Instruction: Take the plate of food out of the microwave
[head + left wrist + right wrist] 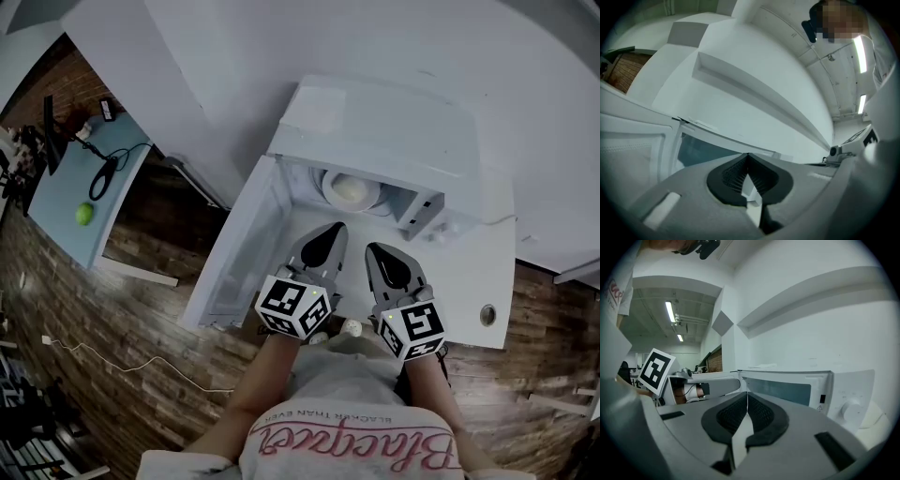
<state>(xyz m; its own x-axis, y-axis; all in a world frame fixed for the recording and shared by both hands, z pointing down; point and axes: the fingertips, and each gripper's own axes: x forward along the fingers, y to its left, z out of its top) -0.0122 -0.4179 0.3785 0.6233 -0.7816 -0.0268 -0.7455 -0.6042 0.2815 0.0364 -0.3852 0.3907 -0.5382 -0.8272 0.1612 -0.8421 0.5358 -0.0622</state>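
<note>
Left tool (334, 229) clenched on nothing, its pads (733, 176) pressed flat together. Right tool (374, 249) just beside it, clamped empty as well. Both hover in front of the open microwave (375, 131), whose door (234, 253) is swung out to the left. Inside sits the plate (351, 190): round, pale, with a creamy mound on it. Its back part is cut off by the microwave's roof, and what the food is, can't tell. Only the head view catches it. The right gripper view offers the dial (851, 408) instead, and the left gripper view mostly white wall (754, 51).
</note>
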